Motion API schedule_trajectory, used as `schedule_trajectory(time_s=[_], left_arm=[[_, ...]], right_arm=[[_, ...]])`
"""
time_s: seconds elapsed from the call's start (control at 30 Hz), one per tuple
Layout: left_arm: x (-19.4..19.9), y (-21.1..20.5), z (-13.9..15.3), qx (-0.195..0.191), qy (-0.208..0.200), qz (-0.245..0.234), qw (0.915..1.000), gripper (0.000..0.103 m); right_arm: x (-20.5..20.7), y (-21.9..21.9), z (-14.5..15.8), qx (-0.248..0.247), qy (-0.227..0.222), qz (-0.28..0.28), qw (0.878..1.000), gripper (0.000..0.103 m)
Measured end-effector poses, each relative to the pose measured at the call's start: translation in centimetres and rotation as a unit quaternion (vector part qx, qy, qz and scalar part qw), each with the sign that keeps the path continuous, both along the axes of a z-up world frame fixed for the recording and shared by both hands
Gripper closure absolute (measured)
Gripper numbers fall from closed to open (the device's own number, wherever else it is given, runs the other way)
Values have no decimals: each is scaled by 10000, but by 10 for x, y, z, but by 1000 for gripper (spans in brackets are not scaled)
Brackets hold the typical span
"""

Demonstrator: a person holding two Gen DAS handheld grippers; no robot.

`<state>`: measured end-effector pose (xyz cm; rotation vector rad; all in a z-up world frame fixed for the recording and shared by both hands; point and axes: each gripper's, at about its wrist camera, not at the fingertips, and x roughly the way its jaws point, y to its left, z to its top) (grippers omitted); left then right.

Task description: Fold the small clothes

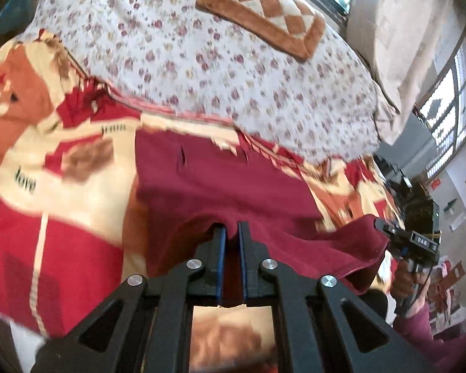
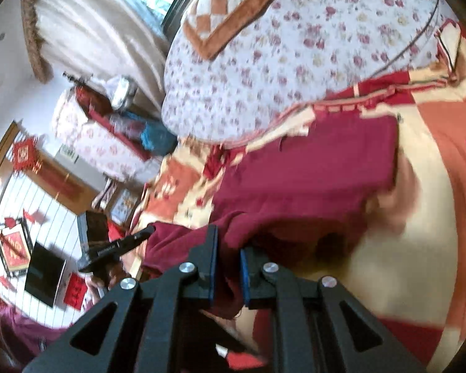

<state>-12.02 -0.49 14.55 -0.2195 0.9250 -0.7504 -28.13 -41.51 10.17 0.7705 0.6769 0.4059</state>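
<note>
Maroon garment [image 1: 233, 186]: near edge lifted off the patterned blanket [image 1: 62, 155], far part lying flat.
We find left gripper [image 1: 231, 233] and right gripper [image 2: 228, 248] each clamped on its hem; we advise carrying both corners level toward the far edge.

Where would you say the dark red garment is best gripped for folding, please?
Along its near hem, one claw at each end, coming in from the near side of the bed. The dark red garment lies flat with its far edge toward the floral quilt, so lifting the near hem folds it over. The left claw and right claw already pinch that hem.
</note>
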Motion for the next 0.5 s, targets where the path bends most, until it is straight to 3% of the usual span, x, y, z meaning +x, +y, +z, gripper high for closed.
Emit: schedule_trajectory(time_s=[0.13, 0.5], left_arm=[[51, -20, -9, 123, 7, 210, 9997, 103], [166, -58, -72, 468, 525, 815, 9942, 103]], right_arm=[[51, -24, -5, 9, 169, -328, 9993, 91], [168, -67, -74, -79, 1060, -952, 9898, 87]])
